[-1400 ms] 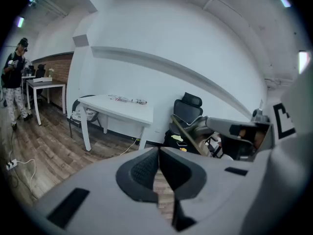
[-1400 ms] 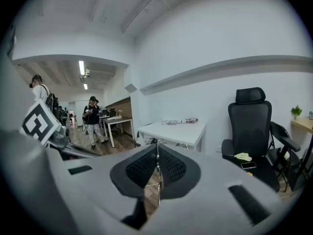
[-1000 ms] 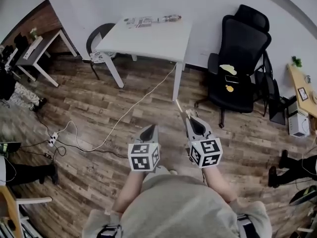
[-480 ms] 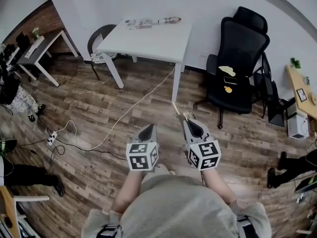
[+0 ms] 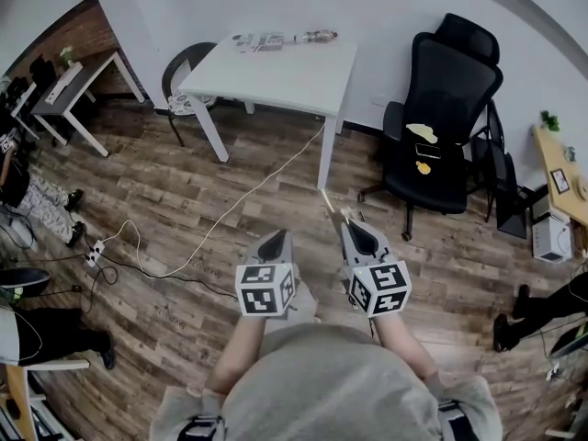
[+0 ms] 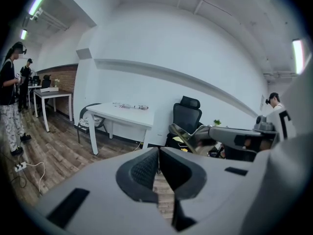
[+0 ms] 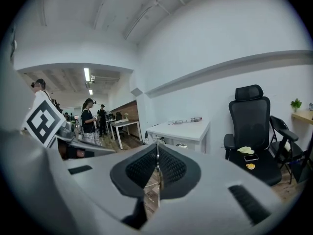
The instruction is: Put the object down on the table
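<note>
My right gripper (image 5: 353, 227) is shut on a thin flat pale strip (image 5: 332, 201) that sticks out forward past its tips, above the wooden floor. In the right gripper view the strip (image 7: 157, 176) shows edge-on between the closed jaws of the right gripper (image 7: 157, 150). My left gripper (image 5: 275, 239) is beside it, shut with nothing in it. From the left gripper (image 6: 158, 153) I see the right gripper (image 6: 230, 135) with the strip (image 6: 180, 135) at its tip. The white table (image 5: 292, 79) stands well ahead, out of reach.
Small items (image 5: 280, 39) lie along the table's far edge. A black office chair (image 5: 447, 108) stands to its right, another chair (image 5: 180, 70) to its left. A white cable (image 5: 234, 211) runs over the floor to a power strip (image 5: 96, 258). People stand at the left and right edges.
Both grippers stay almost where they were, the right still holding the strip. The people's feet at the left edge have shifted.
</note>
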Demonstrator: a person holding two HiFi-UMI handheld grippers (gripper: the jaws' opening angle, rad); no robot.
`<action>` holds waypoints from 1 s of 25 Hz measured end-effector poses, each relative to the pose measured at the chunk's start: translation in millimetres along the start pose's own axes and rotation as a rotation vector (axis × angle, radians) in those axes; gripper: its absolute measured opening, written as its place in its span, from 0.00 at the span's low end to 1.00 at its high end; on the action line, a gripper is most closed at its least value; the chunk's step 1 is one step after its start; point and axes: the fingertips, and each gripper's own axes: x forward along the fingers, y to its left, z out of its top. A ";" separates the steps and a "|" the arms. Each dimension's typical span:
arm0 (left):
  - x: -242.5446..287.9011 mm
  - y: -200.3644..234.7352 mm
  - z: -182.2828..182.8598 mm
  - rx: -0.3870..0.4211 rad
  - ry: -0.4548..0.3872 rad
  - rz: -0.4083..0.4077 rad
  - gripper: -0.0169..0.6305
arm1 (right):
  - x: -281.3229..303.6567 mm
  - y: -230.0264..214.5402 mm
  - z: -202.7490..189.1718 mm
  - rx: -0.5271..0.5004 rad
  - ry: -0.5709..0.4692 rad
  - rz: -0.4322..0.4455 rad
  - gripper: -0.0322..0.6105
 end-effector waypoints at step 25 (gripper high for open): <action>167.3 89.1 102.9 -0.002 0.025 -0.012 0.04 | 199.9 -71.1 62.3 0.007 0.009 0.001 0.07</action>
